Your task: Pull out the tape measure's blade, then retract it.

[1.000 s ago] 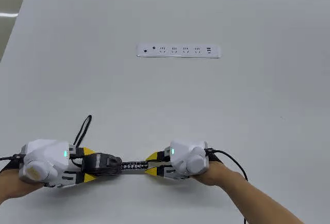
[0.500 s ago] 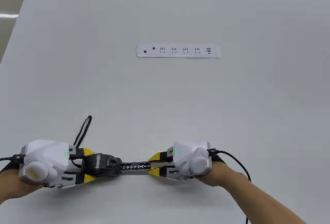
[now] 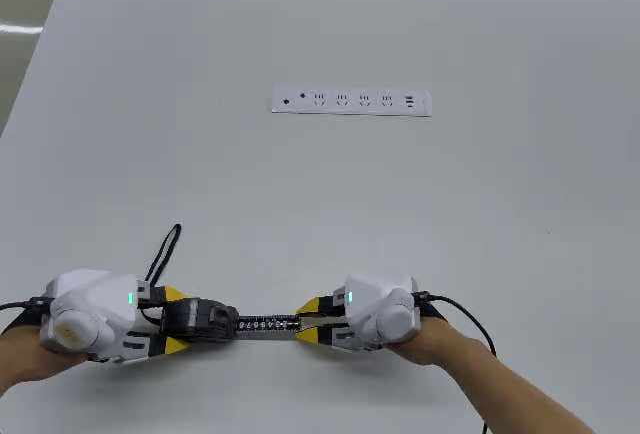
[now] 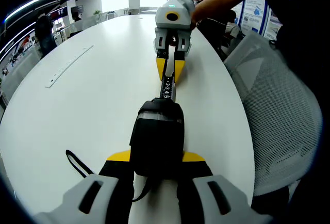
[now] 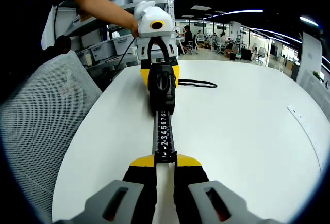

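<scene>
Right gripper view: tape measure [image 5: 162, 87] blade [image 5: 164, 131] reads 3 to 9.

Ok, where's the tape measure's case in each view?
Head view: case at lower left, between yellow-tipped jaws.
Left gripper view: case low in the centre, clamped in that view's own jaws.
Right gripper view: case at upper centre, at the far end of the blade.
Shared landmark: power strip, at left in the left gripper view and at the right edge in the right gripper view.
</scene>
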`<state>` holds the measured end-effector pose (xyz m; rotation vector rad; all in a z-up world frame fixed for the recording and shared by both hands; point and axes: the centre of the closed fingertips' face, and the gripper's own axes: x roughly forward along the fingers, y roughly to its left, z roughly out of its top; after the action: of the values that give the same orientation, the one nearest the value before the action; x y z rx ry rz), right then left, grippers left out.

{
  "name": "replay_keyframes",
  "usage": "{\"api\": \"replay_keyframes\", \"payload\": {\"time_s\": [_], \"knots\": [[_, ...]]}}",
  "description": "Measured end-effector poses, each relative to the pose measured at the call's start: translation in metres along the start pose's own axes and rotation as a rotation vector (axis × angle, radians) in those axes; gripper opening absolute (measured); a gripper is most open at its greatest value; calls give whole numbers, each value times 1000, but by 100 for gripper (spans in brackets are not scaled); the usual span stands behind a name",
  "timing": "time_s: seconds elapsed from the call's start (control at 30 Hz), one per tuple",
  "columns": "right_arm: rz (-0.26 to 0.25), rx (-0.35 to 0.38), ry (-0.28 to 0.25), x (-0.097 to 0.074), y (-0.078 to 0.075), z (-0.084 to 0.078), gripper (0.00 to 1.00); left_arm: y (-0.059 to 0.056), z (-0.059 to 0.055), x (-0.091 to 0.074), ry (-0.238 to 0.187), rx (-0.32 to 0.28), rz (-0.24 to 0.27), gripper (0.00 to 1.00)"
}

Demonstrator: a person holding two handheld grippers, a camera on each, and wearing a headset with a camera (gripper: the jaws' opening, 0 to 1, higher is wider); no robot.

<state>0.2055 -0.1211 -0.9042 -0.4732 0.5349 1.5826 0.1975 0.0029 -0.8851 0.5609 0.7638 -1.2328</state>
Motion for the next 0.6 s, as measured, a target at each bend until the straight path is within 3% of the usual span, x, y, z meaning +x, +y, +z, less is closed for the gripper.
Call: {"api": "replay_keyframes", "payload": {"time_s": [0.6], "knots": [[-3,27,-6,-9,-1,-7,8,1,-2,1,3,0,-3,27]]}}
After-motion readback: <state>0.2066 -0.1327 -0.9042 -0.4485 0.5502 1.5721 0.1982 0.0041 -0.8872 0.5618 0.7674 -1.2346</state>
